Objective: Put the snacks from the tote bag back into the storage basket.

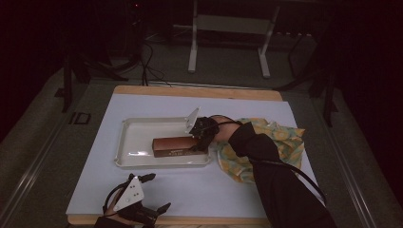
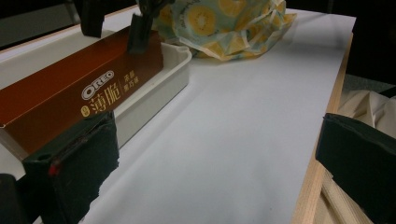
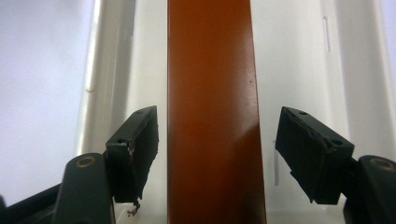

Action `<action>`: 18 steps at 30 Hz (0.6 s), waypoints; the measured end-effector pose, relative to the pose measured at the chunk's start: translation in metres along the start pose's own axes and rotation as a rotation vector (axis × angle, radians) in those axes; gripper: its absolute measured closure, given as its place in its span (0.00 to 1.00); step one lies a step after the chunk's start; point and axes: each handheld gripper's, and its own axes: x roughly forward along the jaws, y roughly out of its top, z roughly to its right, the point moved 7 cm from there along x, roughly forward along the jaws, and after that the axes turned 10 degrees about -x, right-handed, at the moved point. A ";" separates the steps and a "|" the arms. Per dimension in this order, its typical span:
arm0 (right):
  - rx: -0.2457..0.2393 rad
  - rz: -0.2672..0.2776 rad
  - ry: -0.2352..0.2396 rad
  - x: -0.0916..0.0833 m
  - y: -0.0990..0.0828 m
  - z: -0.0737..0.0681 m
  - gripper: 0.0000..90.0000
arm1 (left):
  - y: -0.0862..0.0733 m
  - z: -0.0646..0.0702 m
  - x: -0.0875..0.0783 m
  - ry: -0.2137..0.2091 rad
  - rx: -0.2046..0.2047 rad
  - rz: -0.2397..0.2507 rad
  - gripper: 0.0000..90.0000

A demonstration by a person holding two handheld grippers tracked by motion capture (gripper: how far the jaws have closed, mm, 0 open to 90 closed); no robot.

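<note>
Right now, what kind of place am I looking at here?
Probably a dim lab or recording workspace, not a kitchen. A work table covered in white stands over carpet, cables trail behind it, and hand-held tongs handle an Oreo box in a white tray.

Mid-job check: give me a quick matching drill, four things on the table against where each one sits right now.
Things:
1. Oreo box
2. white tray
3. yellow patterned cloth
4. left hand-held gripper

Places:
A. near front edge of the table, jaws open over bare surface
B. bunched just right of the tray
C. lying inside the tray, between the right hand-held gripper's open jaws
D. middle of the white table top

Pairs: 1-C, 2-D, 3-B, 4-A
</note>
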 end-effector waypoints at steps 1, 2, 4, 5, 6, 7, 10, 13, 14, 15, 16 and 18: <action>0.003 0.001 -0.004 -0.003 0.000 0.000 0.34 | 0.000 0.000 0.000 -0.001 -0.001 0.000 0.00; 0.002 0.004 -0.008 -0.005 0.001 0.000 0.34 | 0.000 0.000 0.001 -0.001 0.001 -0.003 0.00; 0.006 0.011 -0.004 -0.009 0.002 -0.001 0.35 | 0.000 0.000 0.001 -0.002 0.001 -0.005 0.00; 0.009 0.009 -0.010 -0.011 0.002 -0.001 0.35 | 0.000 0.000 0.001 -0.004 0.002 -0.006 0.00; 0.007 0.012 -0.010 -0.013 0.002 -0.001 0.35 | 0.000 0.000 0.001 -0.003 0.000 -0.006 0.00; 0.010 0.016 -0.010 -0.016 0.002 -0.002 0.35 | 0.000 0.000 0.002 -0.003 0.000 -0.006 0.00; 0.013 0.020 -0.023 -0.022 0.002 -0.002 0.35 | 0.000 0.000 0.002 -0.003 -0.001 -0.006 0.00; 0.017 0.021 -0.030 -0.029 0.001 -0.003 0.35 | 0.000 0.000 0.002 -0.003 -0.001 -0.006 0.00; 0.022 0.023 -0.037 -0.031 0.001 -0.003 0.35 | 0.000 0.000 0.002 -0.002 -0.001 -0.005 0.00; 0.027 0.026 -0.040 -0.035 0.000 -0.003 0.35 | 0.001 0.000 0.002 -0.002 0.000 -0.005 0.00; 0.024 0.032 -0.045 -0.037 0.000 -0.003 0.35 | 0.001 0.000 0.002 -0.002 0.000 -0.005 0.00; 0.031 0.035 -0.058 -0.044 0.000 -0.003 0.34 | 0.001 0.000 0.002 -0.001 0.000 -0.005 0.00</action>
